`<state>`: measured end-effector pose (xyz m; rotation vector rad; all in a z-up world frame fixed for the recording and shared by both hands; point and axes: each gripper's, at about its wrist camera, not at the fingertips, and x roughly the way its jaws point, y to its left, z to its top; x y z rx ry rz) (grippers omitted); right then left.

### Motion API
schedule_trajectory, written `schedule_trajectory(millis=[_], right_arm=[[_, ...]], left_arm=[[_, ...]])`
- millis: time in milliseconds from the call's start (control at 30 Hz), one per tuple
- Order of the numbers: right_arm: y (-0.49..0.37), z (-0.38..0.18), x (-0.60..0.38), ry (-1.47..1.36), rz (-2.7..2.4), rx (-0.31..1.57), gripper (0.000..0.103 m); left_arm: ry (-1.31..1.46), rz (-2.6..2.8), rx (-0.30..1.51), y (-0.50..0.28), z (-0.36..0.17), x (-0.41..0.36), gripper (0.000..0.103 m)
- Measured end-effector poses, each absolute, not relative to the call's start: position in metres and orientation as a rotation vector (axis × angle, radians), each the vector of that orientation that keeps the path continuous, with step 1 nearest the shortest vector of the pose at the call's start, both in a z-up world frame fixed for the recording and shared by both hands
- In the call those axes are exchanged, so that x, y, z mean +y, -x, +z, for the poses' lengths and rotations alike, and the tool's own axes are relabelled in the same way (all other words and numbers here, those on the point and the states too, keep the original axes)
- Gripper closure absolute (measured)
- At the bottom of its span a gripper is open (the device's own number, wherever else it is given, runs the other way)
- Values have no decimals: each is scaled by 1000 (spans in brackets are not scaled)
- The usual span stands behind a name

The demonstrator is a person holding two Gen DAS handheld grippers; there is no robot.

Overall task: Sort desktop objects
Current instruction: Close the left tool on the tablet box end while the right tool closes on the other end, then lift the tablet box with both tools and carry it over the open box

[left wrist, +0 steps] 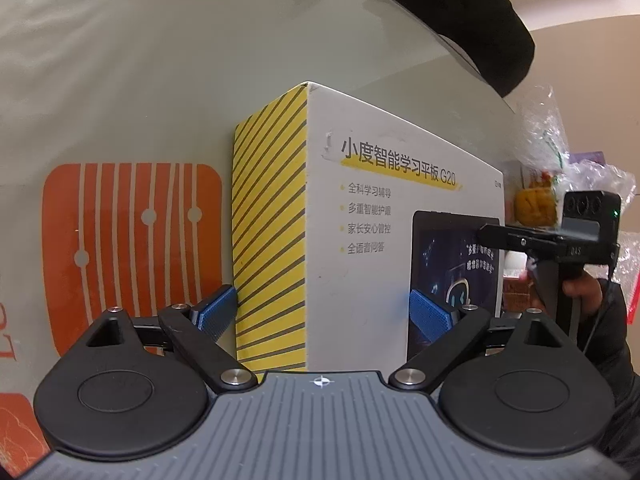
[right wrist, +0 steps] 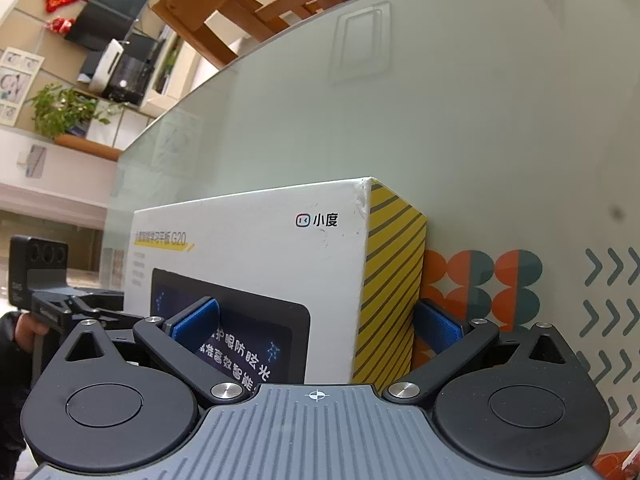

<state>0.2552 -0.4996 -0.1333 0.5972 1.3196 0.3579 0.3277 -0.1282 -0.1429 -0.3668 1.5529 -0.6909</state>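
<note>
A white tablet box (left wrist: 372,216) with yellow-and-grey striped sides stands on the glass table (left wrist: 160,80). My left gripper (left wrist: 324,316) is shut on one end of it, a blue pad on the striped side and one on the printed face. My right gripper (right wrist: 316,324) is shut on the other end of the same box (right wrist: 260,240), its blue pads on the printed face and behind the striped side. Each gripper shows in the other's view, the right one (left wrist: 560,236) at the far right, the left one (right wrist: 52,300) at the far left.
An orange striped pattern (left wrist: 132,248) and orange-and-teal shapes (right wrist: 492,280) show on the tabletop under the glass. Clear plastic bags with snacks (left wrist: 552,168) lie past the box's right end. A wooden chair (right wrist: 260,4) stands beyond the table edge.
</note>
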Motion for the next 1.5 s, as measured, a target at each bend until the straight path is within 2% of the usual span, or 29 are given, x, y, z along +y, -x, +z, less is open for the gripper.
schedule_trajectory(millis=[500, 733, 1133, 1500], right_arm=[[-248, -125, -491, -572, 283, 1287, 0], [-244, -103, -477, -531, 260, 1256, 0], [-223, -50, -456, -483, 271, 1175, 0], [-179, -3, -426, -464, 299, 1110, 0]], left_arm=[[236, -596, 1490, -311, -117, -148, 0], [243, -576, 1488, -308, -106, -148, 0], [211, -553, 1377, -290, -43, -140, 0], [214, -530, 1299, -235, 16, -115, 0]])
